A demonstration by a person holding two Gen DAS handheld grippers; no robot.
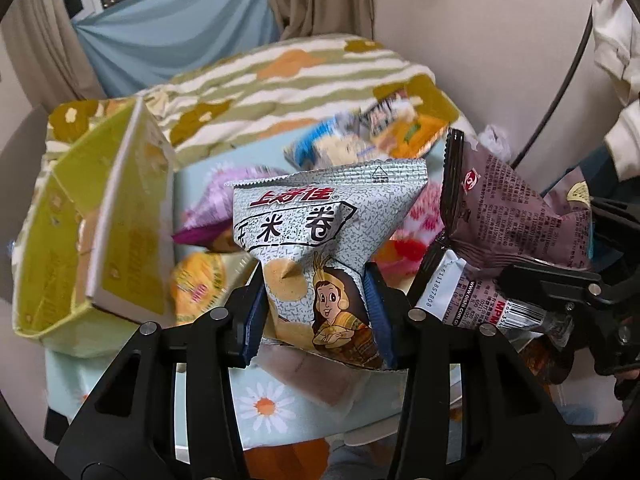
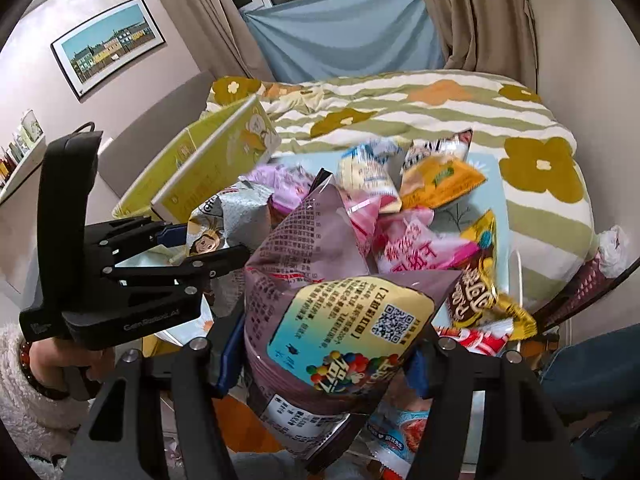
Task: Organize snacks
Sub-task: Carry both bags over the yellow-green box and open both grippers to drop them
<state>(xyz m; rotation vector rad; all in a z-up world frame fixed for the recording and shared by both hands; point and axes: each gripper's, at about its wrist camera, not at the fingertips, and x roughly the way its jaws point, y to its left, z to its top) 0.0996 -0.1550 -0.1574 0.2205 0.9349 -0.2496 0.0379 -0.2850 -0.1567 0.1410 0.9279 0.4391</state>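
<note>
My left gripper [image 1: 314, 280] is shut on the lower part of a grey corn-roll snack bag [image 1: 304, 216] with a cartoon figure, holding it above the snack pile. The blue pads pinch the bag in from both sides. From the right wrist view this left gripper [image 2: 208, 242] shows at the left, with the grey bag [image 2: 236, 208] in it. My right gripper [image 2: 324, 356] is shut on a puffy mauve snack bag [image 2: 320, 248] with a yellow label and QR code. In the left wrist view the mauve bag [image 1: 500, 208] hangs at the right in the right gripper [image 1: 576, 240].
Several loose snack packs [image 2: 432, 184] lie on a light blue floral surface [image 1: 264, 400]. An open yellow-green box [image 1: 120, 216] stands at the left, its flap [image 2: 208, 160] raised. Behind is a bed with a striped floral duvet [image 2: 400, 100]. A hand in a white fuzzy sleeve [image 2: 24, 392] holds the left gripper.
</note>
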